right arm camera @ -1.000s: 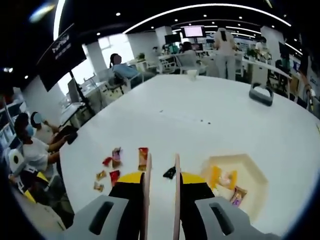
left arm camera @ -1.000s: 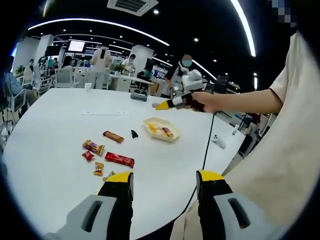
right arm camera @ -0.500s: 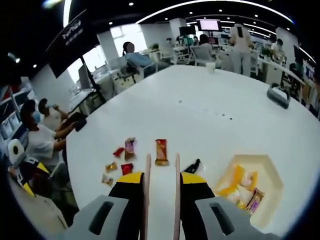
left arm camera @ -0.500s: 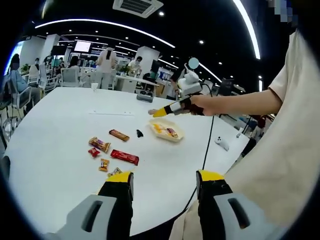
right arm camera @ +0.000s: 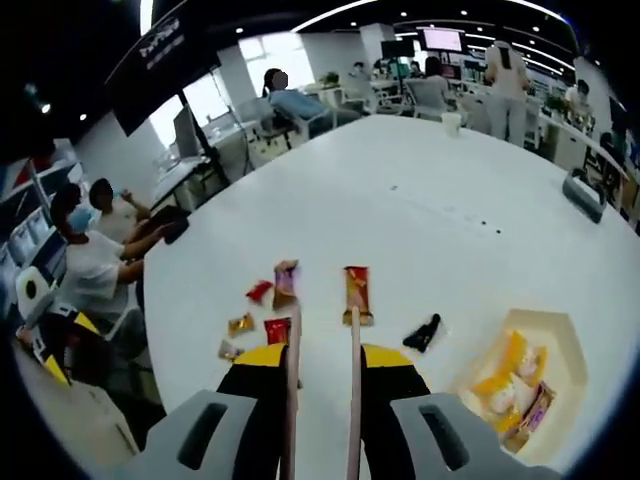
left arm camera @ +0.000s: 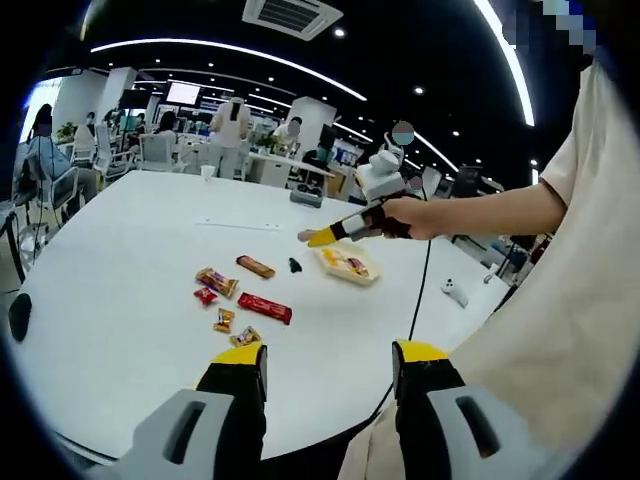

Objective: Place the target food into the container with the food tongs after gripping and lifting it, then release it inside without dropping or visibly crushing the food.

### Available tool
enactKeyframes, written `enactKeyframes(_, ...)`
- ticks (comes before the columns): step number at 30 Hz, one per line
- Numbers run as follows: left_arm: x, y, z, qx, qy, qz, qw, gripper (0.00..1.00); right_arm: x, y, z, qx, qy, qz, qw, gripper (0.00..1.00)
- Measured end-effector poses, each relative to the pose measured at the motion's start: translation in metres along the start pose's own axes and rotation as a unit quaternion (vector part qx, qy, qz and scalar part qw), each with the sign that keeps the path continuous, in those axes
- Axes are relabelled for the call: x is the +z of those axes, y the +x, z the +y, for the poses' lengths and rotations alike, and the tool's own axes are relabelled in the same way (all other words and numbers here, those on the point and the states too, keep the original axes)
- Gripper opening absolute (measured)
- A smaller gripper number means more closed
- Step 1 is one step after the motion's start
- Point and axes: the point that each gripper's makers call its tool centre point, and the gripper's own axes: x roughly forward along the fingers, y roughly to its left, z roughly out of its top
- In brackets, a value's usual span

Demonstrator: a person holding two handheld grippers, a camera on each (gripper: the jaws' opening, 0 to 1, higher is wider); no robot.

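Tongs sit clenched in the right gripper above scattered shiny-wrapped snacks, left gripper jaws released, tray holding yellow packets.

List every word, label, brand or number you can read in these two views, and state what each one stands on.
None can be read.
Dark hanging sign: pale lettering, too blurred.
Wall screen: bright, nothing legible.
Long red snack bar: print too small.
Brown snack bar: print too small.
Packets in the tray: too blurred.
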Motion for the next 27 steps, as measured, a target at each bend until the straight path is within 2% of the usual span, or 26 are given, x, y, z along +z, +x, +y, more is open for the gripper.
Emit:
enactKeyframes(8,-0.004,-0.008,0.003,0.014,-0.009,-0.004,0.9999,0.5,-0.005,0.011,0.015,0.014,-0.013,0.018,0.9997,0.27)
enactKeyframes(27,-0.01,-0.021,0.006,0.034,-0.019,-0.013,0.9992,0.49,-0.038,0.033,0.042,0.038,-0.034,0.08,0.9955,0.27)
